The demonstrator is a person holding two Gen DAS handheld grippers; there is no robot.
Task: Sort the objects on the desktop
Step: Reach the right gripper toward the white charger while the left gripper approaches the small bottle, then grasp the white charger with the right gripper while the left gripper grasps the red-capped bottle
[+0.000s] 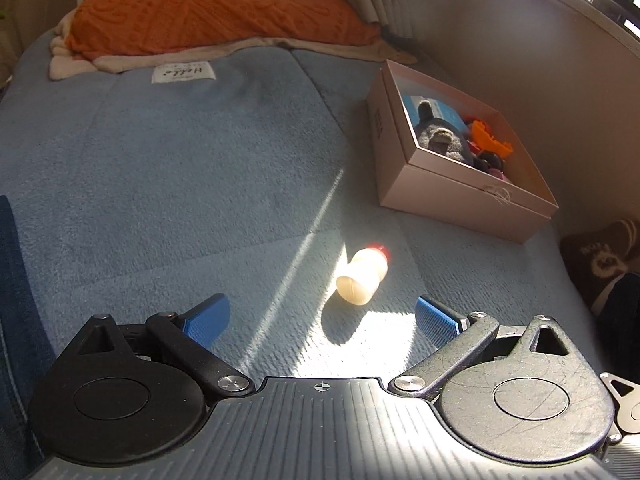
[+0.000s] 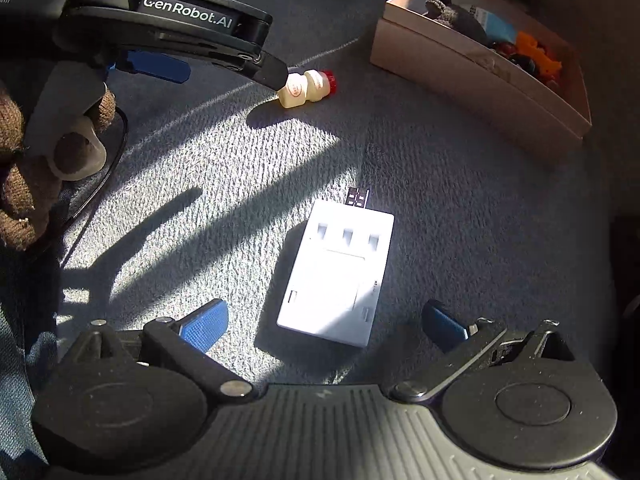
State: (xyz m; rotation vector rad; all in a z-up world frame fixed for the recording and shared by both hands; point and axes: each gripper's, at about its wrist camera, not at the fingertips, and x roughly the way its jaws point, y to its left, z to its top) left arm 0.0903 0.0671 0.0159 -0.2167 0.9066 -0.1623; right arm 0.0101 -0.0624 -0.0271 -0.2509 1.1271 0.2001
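Note:
A small cream bottle with a red cap point(image 1: 362, 276) lies on its side on the blue blanket point(image 1: 180, 168), just ahead of my open left gripper point(image 1: 323, 318) and between its blue pads. The bottle also shows in the right wrist view point(image 2: 306, 89). A flat white charger with a black plug point(image 2: 338, 270) lies just ahead of my open right gripper point(image 2: 324, 322), between its fingers. A pink cardboard box point(image 1: 460, 192) holds several toys at the right; it also shows in the right wrist view point(image 2: 472, 64). The left gripper appears from the side in the right wrist view point(image 2: 168, 66), open and empty.
An orange pillow point(image 1: 216, 4) and a cream cloth lie at the far end of the blanket. A wall runs along the right behind the box. A gloved hand point(image 2: 44, 148) holds the left gripper's handle. A dark patterned item point(image 1: 604, 260) lies at the right edge.

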